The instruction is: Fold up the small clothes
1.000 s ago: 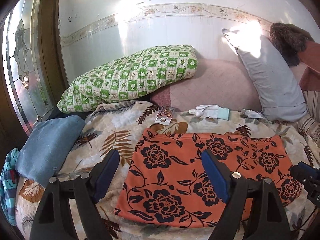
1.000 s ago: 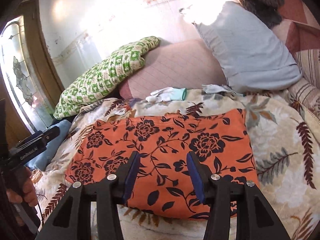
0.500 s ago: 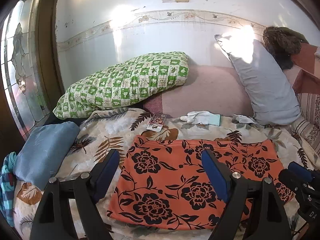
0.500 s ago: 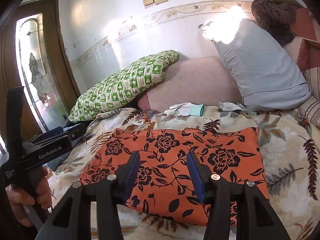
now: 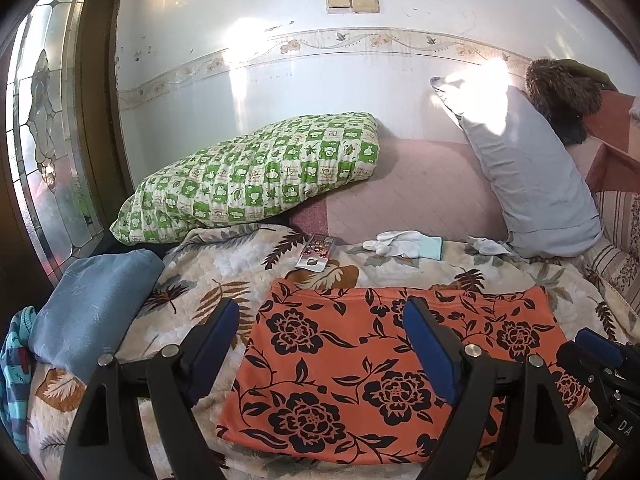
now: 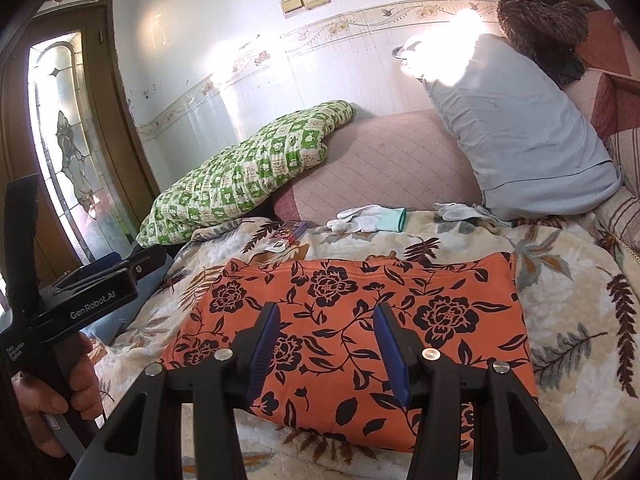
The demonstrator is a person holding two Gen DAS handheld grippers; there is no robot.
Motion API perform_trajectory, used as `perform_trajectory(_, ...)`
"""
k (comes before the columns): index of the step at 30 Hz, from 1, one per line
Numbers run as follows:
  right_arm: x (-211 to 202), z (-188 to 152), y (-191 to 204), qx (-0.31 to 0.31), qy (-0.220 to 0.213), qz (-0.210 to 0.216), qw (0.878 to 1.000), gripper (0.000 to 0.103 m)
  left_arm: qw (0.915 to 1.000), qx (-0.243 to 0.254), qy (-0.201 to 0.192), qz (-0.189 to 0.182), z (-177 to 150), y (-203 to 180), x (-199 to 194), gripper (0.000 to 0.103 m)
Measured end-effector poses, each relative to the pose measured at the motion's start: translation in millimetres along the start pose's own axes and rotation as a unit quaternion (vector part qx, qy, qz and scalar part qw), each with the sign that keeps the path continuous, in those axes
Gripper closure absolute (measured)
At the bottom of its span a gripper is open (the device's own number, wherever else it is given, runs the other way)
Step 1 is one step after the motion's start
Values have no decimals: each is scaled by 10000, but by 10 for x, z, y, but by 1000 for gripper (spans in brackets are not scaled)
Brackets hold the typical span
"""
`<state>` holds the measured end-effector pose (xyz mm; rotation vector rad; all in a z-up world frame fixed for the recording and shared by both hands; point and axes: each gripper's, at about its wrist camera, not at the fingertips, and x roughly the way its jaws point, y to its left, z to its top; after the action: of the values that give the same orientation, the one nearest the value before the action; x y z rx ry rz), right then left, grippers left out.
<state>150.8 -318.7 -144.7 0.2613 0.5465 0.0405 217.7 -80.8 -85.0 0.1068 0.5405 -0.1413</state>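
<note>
The left hand-held gripper (image 5: pixel 322 334) is built of black plastic arms that taper forward into two fingers (image 5: pixel 216 334) faced with dark blue ribbed pads, with round silver screws at the pivots. The right hand-held gripper (image 6: pixel 326 338) has the same build. Seen from the right wrist, the left tool's black body carries white "GenRobot.AI" lettering, with smaller white print on the handle gripped by the person's hand (image 6: pixel 48 408).

Bright sun glare on wall (image 5: pixel 240 36) (probably window-lit); fisheye edges warped.
</note>
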Motion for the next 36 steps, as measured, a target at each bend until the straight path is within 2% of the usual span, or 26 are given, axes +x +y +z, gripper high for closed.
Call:
perform_trajectory(7,10,-3,-9,15,75,-54,10000,50,9999,104,72,71,-23,37,85,19)
perform_trajectory(9,44,-13,-68,53,168,-198,9996,50,9994,126,275,172,-63,147,230,19)
perform_trajectory(11,81,-34,-183,127,280,-345,9989,50,9966,-148,760,289,-118,421,468,19)
perform_trajectory(13,133,-53,-323,235,438,-488,9976,50,9900,-616,1224,344,-220,749,699,19)
perform_trajectory(16,298,-119,-593,670,907,-650,9915,50,9746,-1090,1855,616,-459,1121,1031,19)
perform_trajectory(20,610,-317,-863,1077,1740,-1079,9729,51,9503,-1059,2831,744,-870,1201,1437,19)
perform_trajectory(23,820,-505,-1036,1293,2380,-1232,9547,50,9531,-848,2811,736,-948,1159,1460,17)
perform_trajectory(24,843,-537,-1066,1330,2452,-1216,9526,50,9528,-759,2849,722,-930,1158,1440,17)
perform_trajectory(26,786,-509,-1064,1308,2372,-1144,9558,50,9534,-778,2827,709,-863,1216,1359,17)
perform_trajectory(29,557,-404,-1121,1568,1979,-758,9646,50,9610,-904,2549,569,-744,1369,1191,17)
perform_trajectory(30,482,-371,-1160,1645,1856,-682,9664,44,9609,-917,2566,498,-739,1407,1170,17)
perform_trajectory(33,280,-332,-1309,1839,1556,-731,9678,41,9533,-1169,2783,112,-830,1512,1153,17)
perform_trajectory(36,204,-362,-1478,2137,1585,-692,9615,41,9407,-1407,3069,-339,-923,1510,1214,17)
